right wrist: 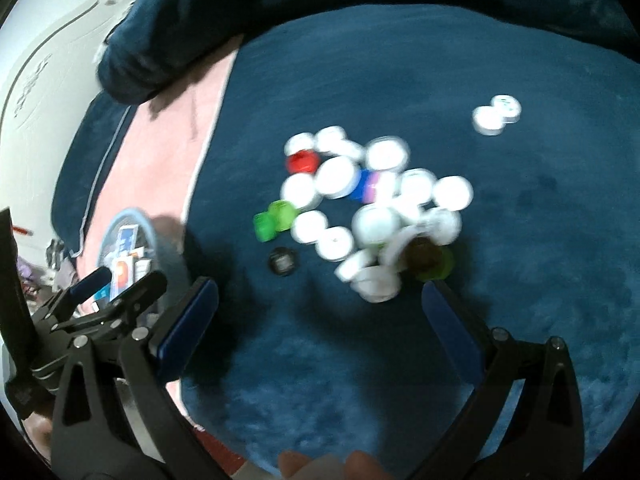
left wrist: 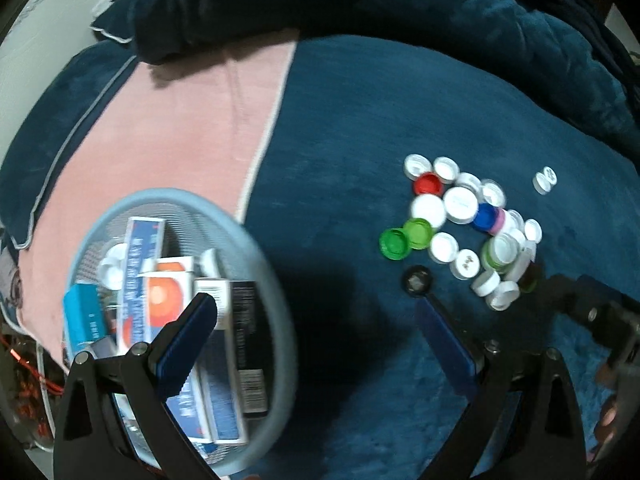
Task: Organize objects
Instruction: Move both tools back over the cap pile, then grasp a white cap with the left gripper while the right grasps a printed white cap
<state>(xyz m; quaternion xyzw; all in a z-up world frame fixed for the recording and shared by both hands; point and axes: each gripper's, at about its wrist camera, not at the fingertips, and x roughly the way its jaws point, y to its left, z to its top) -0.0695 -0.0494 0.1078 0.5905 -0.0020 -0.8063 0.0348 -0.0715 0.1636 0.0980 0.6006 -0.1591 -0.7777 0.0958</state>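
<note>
A pile of bottle caps (left wrist: pixel 464 220), mostly white with red, blue, pink and green ones, lies on a dark blue blanket (left wrist: pixel 360 120); it also shows in the right wrist view (right wrist: pixel 368 208). A black cap (left wrist: pixel 417 281) lies apart, near the left gripper's right fingertip. A round grey mesh basket (left wrist: pixel 276 264) holds several small boxes. My left gripper (left wrist: pixel 316 304) is open and empty, between basket and caps. My right gripper (right wrist: pixel 320 292) is open and empty, just in front of the pile. The left gripper (right wrist: pixel 120 280) also shows in the right wrist view over the basket (right wrist: pixel 120 216).
A pink cloth (left wrist: pixel 180 120) lies under the basket at the left. A dark blue pillow (left wrist: pixel 240 0) sits behind. Two white caps (left wrist: pixel 545 179) lie apart at the right. A bunched blanket fold (left wrist: pixel 560 40) rises at the back right.
</note>
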